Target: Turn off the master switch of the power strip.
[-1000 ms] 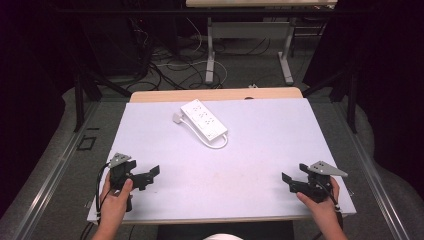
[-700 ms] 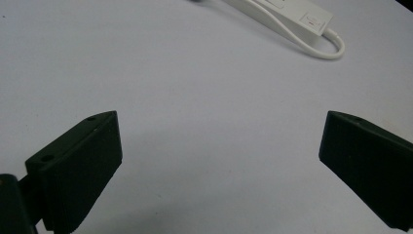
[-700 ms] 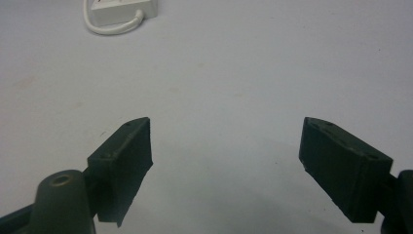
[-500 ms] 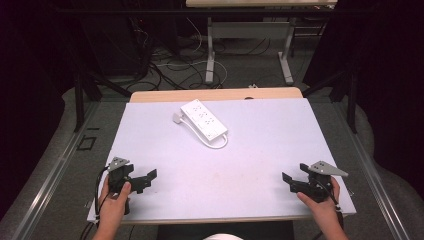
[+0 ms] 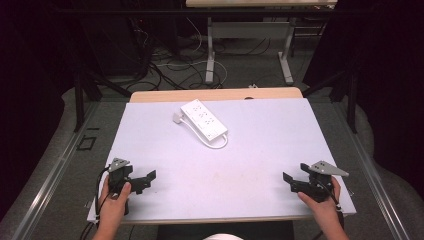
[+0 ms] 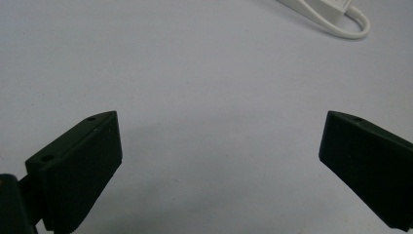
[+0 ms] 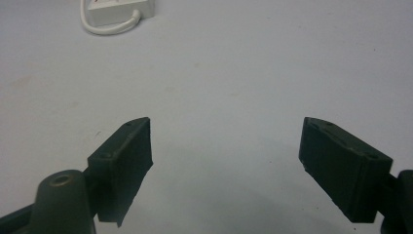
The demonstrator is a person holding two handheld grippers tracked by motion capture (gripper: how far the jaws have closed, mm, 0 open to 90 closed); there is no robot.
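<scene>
A white power strip lies slantwise on the far middle of the pale table, its white cable looped at the near end and its plug at the far left end. My left gripper rests near the front left corner, held by a hand, open with nothing between its jaws. My right gripper sits near the front right corner, also open and empty. Both point inward over bare tabletop. The cable loop and the strip's end lie far ahead of the jaws.
A wooden strip borders the table's far edge. Beyond it the floor holds tangled cables and the legs of another table. Dark curtains hang at both sides.
My left gripper has shifted slightly toward the near left corner. The right gripper and the power strip have stayed put.
</scene>
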